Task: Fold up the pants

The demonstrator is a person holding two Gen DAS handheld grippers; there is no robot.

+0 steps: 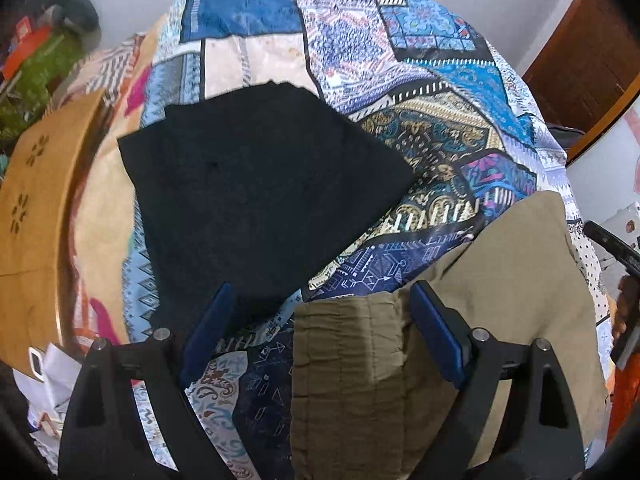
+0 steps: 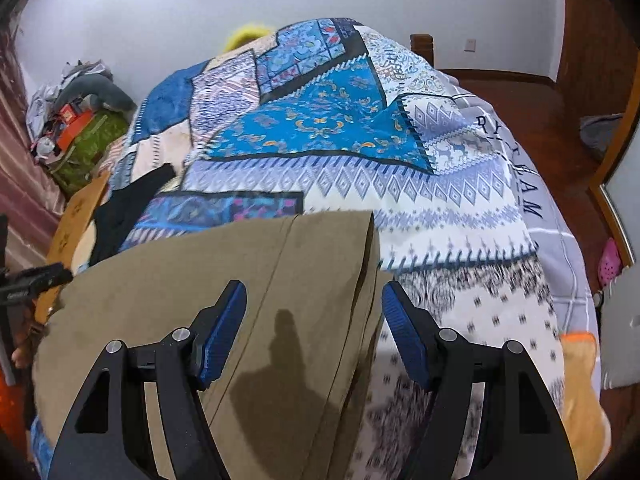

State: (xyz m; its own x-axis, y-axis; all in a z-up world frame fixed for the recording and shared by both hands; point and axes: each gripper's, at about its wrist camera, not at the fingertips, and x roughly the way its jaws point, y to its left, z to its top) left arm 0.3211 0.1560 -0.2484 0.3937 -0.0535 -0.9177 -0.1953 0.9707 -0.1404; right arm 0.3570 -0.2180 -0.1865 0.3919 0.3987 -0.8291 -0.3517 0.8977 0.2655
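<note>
Khaki pants (image 1: pixel 500 280) lie on the patterned bed cover, their gathered waistband (image 1: pixel 344 352) at the near edge. My left gripper (image 1: pixel 320 300) is open just above that waistband, holding nothing. In the right wrist view the pants (image 2: pixel 224 300) lie folded lengthwise, their straight leg end toward the bed's middle. My right gripper (image 2: pixel 314 300) is open above the cloth near its right edge and casts a shadow on it.
A folded black garment (image 1: pixel 256 184) lies on the bed cover (image 1: pixel 440 92) left of the khaki pants; it also shows in the right wrist view (image 2: pixel 120 208). A wooden board (image 1: pixel 36 208) borders the bed's left side. Clutter (image 2: pixel 76 128) sits at the far left. Wooden floor (image 2: pixel 520 96) lies right.
</note>
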